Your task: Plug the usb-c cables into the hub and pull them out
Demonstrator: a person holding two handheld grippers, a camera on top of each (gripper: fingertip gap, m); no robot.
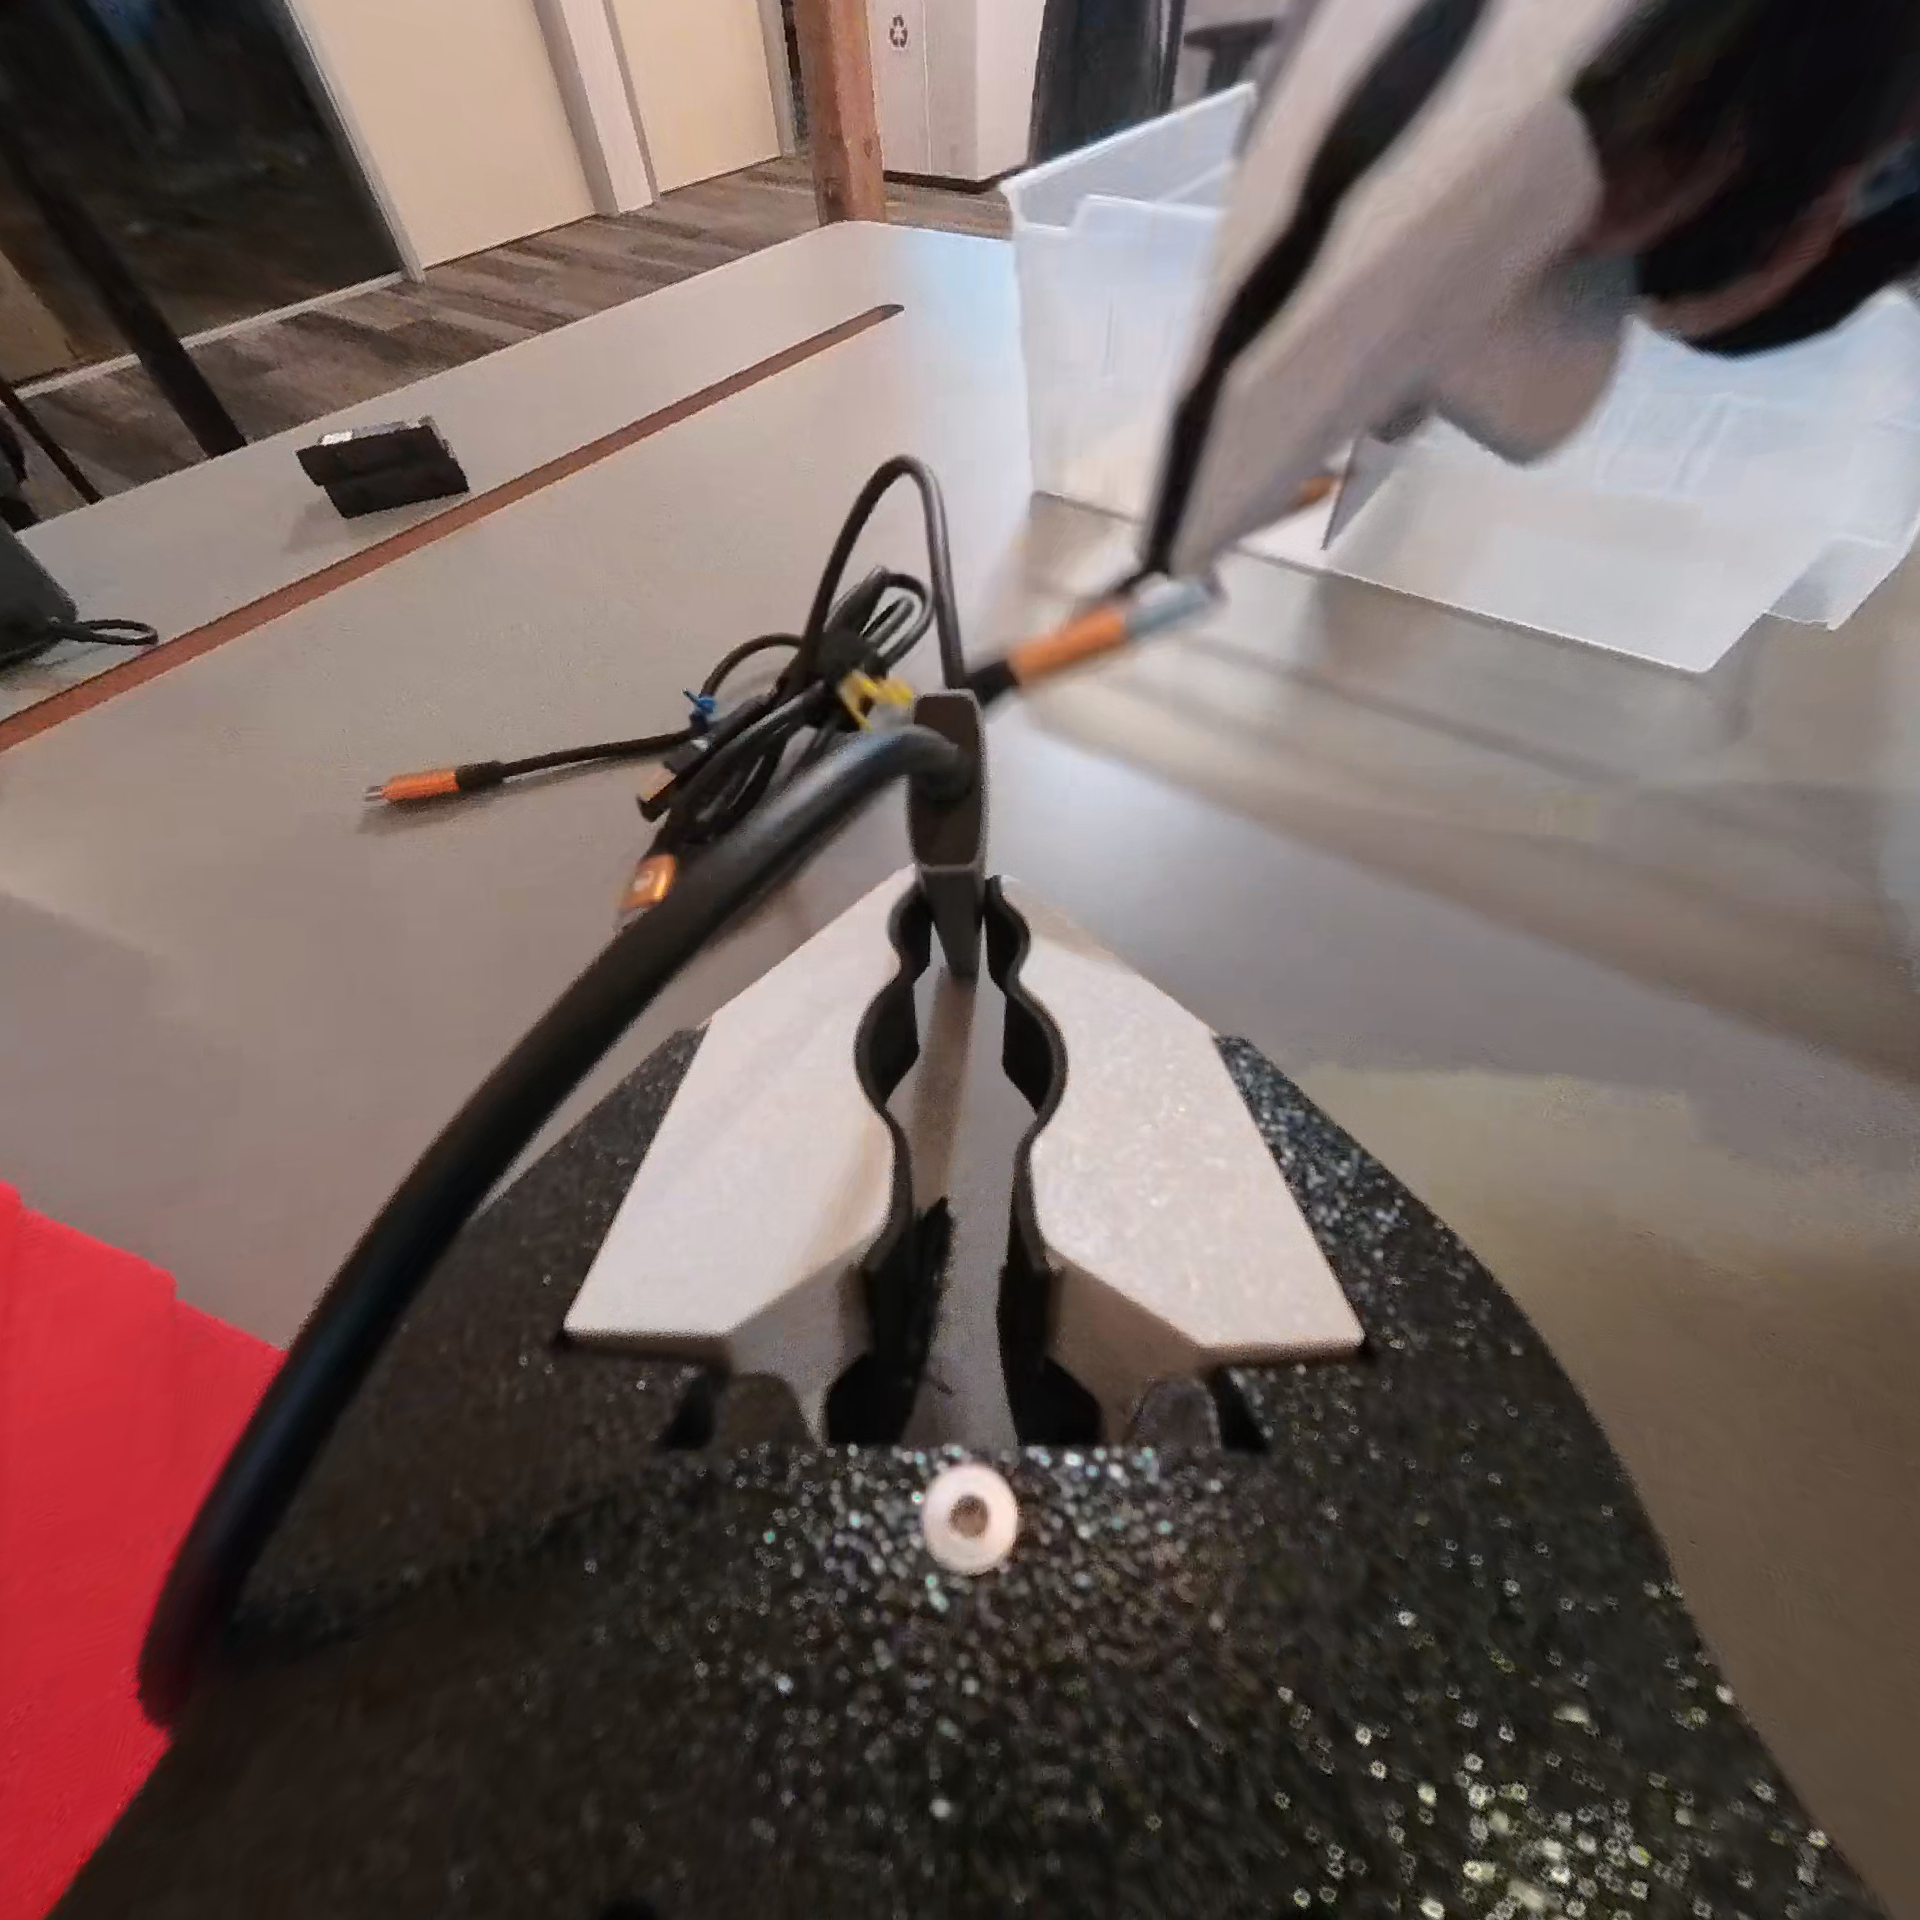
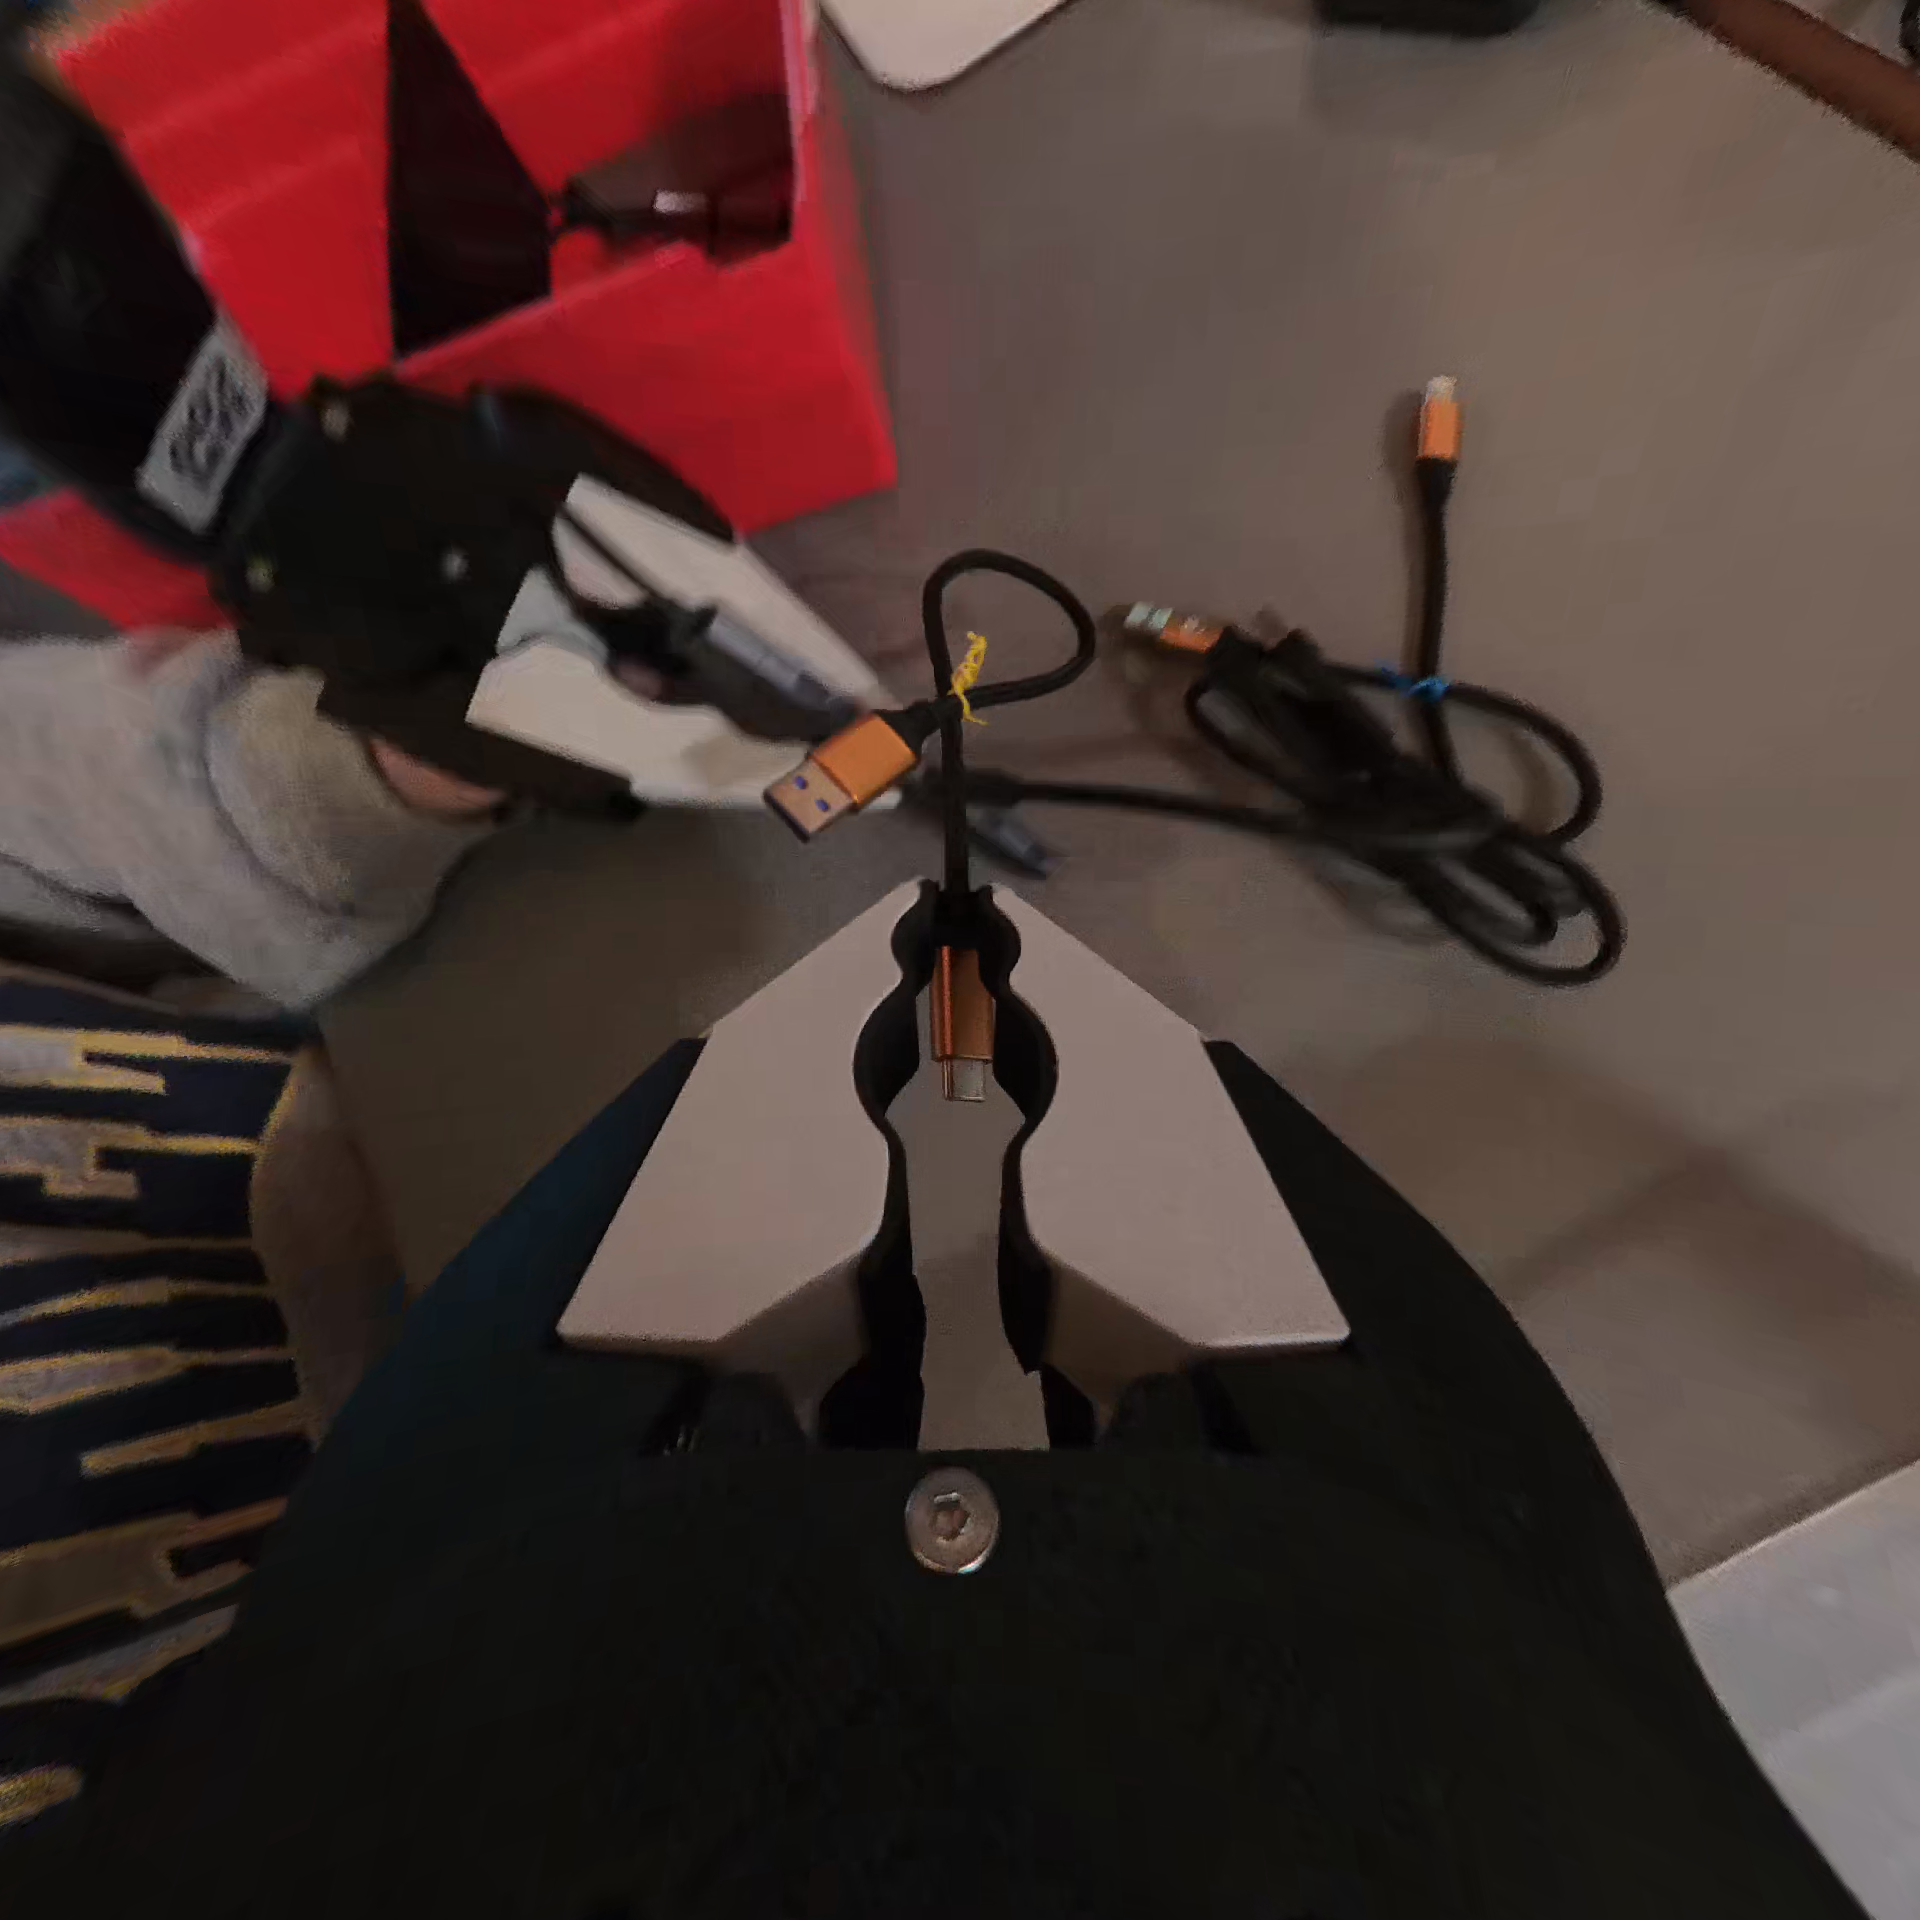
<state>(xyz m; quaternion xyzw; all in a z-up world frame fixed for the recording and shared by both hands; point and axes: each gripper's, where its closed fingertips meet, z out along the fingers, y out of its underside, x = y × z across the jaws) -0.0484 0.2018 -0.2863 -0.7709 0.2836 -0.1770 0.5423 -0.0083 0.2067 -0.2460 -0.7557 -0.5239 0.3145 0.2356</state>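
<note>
In the left view my left gripper (image 1: 951, 935) had its jaws clamped on the hub (image 1: 948, 821) above the surface (image 1: 1455, 883), where a skewed push could twist it loose, while in the right view my right gripper (image 2: 954, 925) pinched the cable (image 2: 954, 810) behind its orange plug (image 2: 958, 1013).

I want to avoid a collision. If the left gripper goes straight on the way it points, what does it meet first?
Probably the cable pile on the table, just beyond the hub that the left gripper holds. The right gripper is close to that line too, but depth is unclear.
</note>
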